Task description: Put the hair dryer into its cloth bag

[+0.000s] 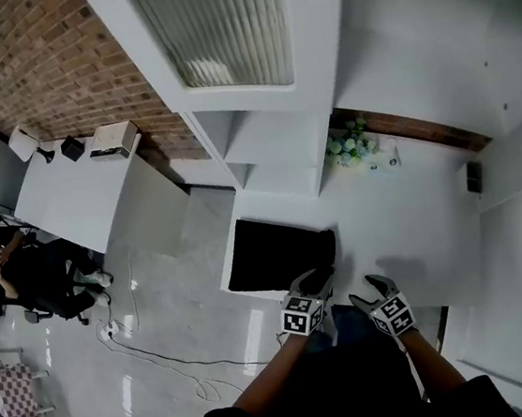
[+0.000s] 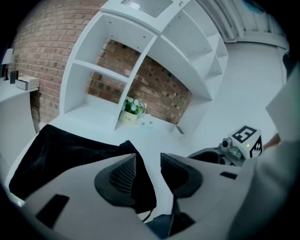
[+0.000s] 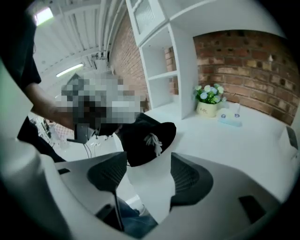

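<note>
The black cloth bag (image 1: 281, 252) lies flat at the front left corner of the white table (image 1: 414, 222). No hair dryer shows in any view. My left gripper (image 1: 319, 281) hovers at the bag's near right corner, jaws open; in the left gripper view the bag (image 2: 70, 152) spreads to the left and one corner shows behind the gap of the left gripper (image 2: 147, 164). My right gripper (image 1: 374, 283) is open over bare table just right of the bag. In the right gripper view the bag (image 3: 140, 136), with a pale tassel (image 3: 153, 140), lies beyond the empty right gripper (image 3: 149, 164).
A white shelf unit (image 1: 267, 145) stands at the table's back against a brick wall. A flower pot (image 1: 348, 147) and small pale items (image 3: 229, 117) sit beside it. A dark box (image 1: 473, 177) is at the far right. A person (image 1: 24, 279) sits far left; a cable (image 1: 166, 356) lies on the floor.
</note>
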Motion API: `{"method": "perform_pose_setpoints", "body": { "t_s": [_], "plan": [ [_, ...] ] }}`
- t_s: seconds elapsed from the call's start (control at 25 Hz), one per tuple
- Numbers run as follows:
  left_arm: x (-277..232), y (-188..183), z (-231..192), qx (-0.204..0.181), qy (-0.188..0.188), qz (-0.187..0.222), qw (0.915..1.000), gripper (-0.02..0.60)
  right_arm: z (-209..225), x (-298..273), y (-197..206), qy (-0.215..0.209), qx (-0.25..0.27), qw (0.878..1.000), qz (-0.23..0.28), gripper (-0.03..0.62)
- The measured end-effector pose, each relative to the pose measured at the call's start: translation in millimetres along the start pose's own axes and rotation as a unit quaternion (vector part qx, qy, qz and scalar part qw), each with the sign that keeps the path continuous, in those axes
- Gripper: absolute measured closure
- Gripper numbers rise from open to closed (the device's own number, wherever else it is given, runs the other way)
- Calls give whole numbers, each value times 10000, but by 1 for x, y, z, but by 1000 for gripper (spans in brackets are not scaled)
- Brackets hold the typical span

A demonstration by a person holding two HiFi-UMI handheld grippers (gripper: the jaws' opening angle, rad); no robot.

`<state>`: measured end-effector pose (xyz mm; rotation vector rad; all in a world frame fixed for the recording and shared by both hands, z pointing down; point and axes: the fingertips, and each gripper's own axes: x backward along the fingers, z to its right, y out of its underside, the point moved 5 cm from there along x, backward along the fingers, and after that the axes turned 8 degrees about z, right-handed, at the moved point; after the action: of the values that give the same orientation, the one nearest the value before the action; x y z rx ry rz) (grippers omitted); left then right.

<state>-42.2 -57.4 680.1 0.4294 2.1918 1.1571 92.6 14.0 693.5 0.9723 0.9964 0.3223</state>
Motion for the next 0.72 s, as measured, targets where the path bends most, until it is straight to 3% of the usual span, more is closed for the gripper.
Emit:
{"method": "perform_pose_setpoints", "body": {
  "t_s": [0.12, 0.24, 0.36, 0.48, 0.56, 0.72],
  "plan": [
    [29, -9, 12, -228, 58, 300, 9993, 425, -21, 28, -19, 219, -447, 9965, 671, 295],
    [54, -19, 25, -132, 167, 562, 9982, 430, -40, 54, -41, 476, -652, 9899, 1170, 296],
    [76, -26, 42, -81, 250, 736, 9969, 522, -63, 75, -55, 558, -589, 9866, 1416, 303],
    [99, -39, 58, -230, 200, 1050, 9940, 561, -83, 87, -70, 514, -496, 9839, 1638, 321],
    [110, -50, 68, -330, 216, 1266, 9912, 563, -92, 91, -84, 551, -332, 9819, 1783, 369],
    [127, -65, 86, -559, 192, 1602, 9853, 565, -108, 104, -112, 599, -311, 9710, 2291, 542]
  ]
}}
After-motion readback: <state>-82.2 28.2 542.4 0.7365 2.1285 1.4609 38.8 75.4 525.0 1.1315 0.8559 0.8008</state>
